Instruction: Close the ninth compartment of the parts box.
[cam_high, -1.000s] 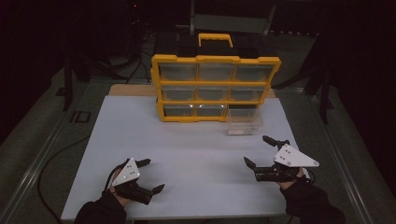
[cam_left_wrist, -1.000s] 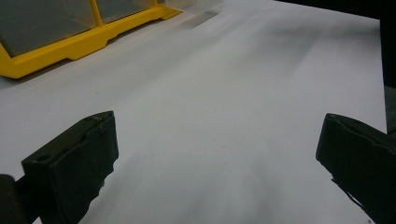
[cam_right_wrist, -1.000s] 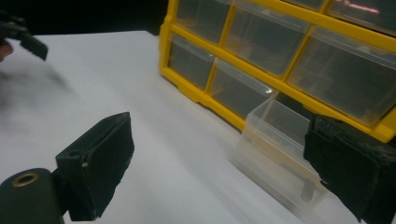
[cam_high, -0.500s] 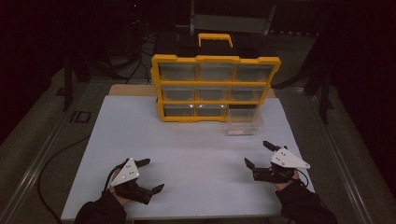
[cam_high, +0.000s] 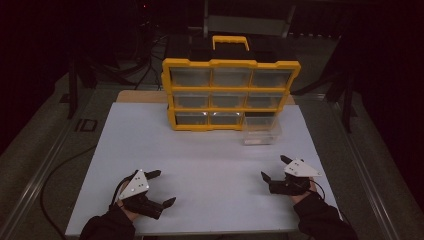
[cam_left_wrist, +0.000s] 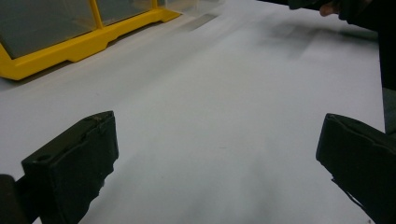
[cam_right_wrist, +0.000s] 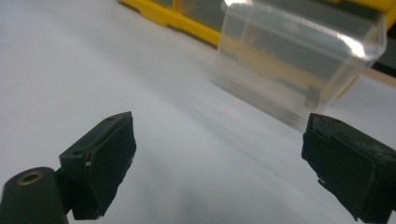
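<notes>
Clear drawer sits out of the cabinet; both grippers' fingers gape empty, and a careless grab could crack it.

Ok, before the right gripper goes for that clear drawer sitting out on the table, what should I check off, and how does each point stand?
1. Right gripper open and empty: ok.
2. Left gripper open, holding nothing, resting near the table's front edge: ok.
3. Clear drawer out of the yellow organizer, standing on the table in front of the lower right slot: ok.
4. Bare table between right gripper and drawer: ok.
5. Drawer contents: a small item seems to lie inside, cannot tell what.
6. Other eight drawers seated in the organizer: ok.
</notes>
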